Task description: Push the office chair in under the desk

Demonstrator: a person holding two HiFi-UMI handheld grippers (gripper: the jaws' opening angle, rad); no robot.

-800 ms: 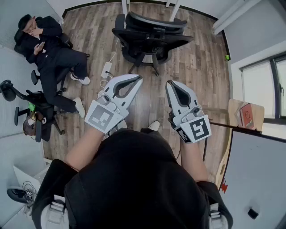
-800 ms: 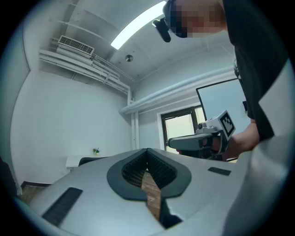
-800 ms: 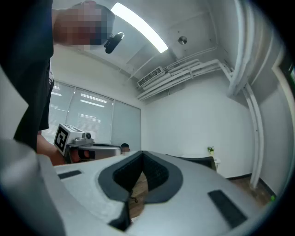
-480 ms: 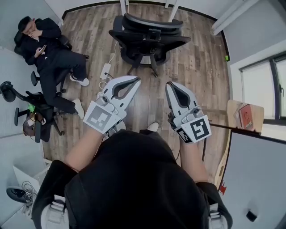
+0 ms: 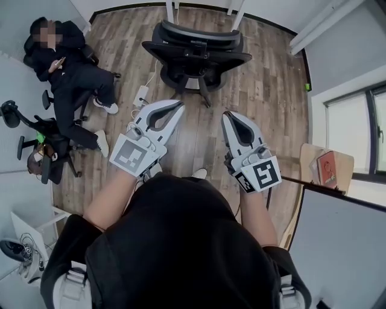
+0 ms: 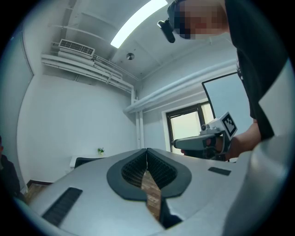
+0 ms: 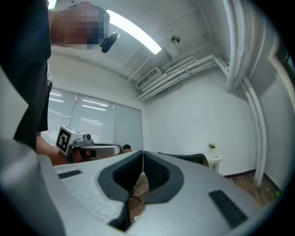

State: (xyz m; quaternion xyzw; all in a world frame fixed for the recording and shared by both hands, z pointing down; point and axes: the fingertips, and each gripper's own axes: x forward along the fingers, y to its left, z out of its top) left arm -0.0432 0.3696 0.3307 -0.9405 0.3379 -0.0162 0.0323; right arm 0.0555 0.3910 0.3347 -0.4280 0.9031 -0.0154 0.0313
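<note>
head view: chair is standing ahead of both grippers, well apart, back lying crosswise, desk legs just beyond it; left gripper is sitting slightly nearer the chair than right gripper | left gripper view: jaws are pressing together, empty | right gripper view: jaws are clenching shut, empty, chair ahead

Open floor leads to the office chair; seated person crowds left.

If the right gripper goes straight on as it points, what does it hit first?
Most likely the black mesh office chair; the empty right gripper points toward it across wooden floor. Its own view puts the chair slightly right of the jaws, so unsure.
</note>
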